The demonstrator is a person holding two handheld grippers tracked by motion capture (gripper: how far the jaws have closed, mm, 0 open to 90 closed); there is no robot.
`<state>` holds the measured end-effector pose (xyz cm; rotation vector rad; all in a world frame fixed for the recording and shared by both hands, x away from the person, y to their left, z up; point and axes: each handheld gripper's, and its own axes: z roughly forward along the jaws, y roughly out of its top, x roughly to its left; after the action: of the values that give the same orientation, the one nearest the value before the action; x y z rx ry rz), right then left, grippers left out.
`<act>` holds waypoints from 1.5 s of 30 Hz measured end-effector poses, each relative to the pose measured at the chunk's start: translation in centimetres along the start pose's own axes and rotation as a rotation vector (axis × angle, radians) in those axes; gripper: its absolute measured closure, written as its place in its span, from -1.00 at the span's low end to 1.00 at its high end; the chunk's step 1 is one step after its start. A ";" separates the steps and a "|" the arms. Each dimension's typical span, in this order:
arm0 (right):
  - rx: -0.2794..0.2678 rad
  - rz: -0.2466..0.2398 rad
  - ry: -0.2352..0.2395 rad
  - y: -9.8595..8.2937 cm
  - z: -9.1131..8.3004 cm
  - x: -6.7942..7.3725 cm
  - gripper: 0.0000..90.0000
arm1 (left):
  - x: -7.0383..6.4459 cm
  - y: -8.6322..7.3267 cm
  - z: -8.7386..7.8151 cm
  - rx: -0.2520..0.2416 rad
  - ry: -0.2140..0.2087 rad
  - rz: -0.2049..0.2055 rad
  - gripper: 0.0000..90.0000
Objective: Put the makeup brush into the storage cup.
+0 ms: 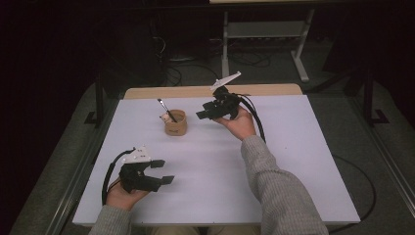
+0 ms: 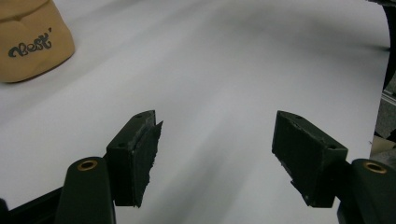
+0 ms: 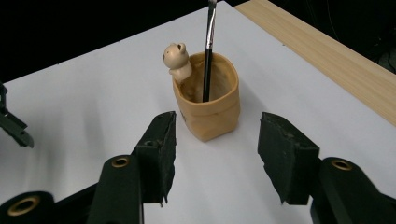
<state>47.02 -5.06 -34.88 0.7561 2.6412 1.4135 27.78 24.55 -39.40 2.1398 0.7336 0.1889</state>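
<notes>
Tan pen cup (image 1: 175,123) stands upright on the white tabletop (image 1: 274,171), toward the far left of centre. Its wall looks soft and creased like a rolled paper bag; a small bear figure (image 3: 177,60) perches on the rim, and a dark brush (image 3: 208,51) leans inside, handle rising above the rim and tilting away toward the far edge. The upright cup is what keeps the brush standing; its rim carries the lean.

Right gripper (image 1: 209,111): held above the tabletop just to the right of the cup, pointed at it. In the right gripper view the jaws are spread wide and empty, with the cup framed between them but beyond them, not touching. Judgement: this is a line-up for a reach to the cup or the brush handle, jaws pre-spread wide enough to pass either.

Left gripper (image 1: 159,172): low at the near left of the tabletop, well apart from the cup, the hand (image 1: 125,196) resting at the near edge. Its jaws are also spread, nothing between them but bare tabletop; the cup sits at the far corner of the left gripper view. Judgement: parked out of the way, or ready to steady the cup, since a soft light cup may tip or slide if the brush is pulled.
</notes>
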 end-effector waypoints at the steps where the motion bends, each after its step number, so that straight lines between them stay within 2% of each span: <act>1: -0.001 0.005 -0.001 -0.1 -0.2 0.1 0.00 | 0.0 0.0 0.0 0.000 -0.001 0.000 -0.33; 9: -0.018 0.015 -0.017 -1.4 -1.6 0.2 -0.09 | 0.0 0.1 0.2 0.006 0.000 0.002 -0.34; 14: -0.010 0.025 -0.014 -2.1 -2.1 0.4 -0.11 | -0.1 0.1 0.3 0.007 0.001 -0.002 -0.35; 25: -0.035 0.023 -0.022 -3.2 -3.3 0.7 -0.12 | 0.0 0.2 0.3 0.006 0.003 -0.003 -0.37; 37: -0.034 0.045 -0.027 -4.5 -4.6 0.8 -0.20 | 0.2 0.1 0.4 0.010 0.004 -0.006 -0.39; 45: -0.051 0.044 -0.037 -5.6 -5.9 1.1 -0.18 | 0.2 0.0 0.4 0.011 0.009 -0.016 -0.41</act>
<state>42.29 -11.71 -35.67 0.8308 2.5660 1.4572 28.13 24.41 -39.73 2.1447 0.7583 0.1871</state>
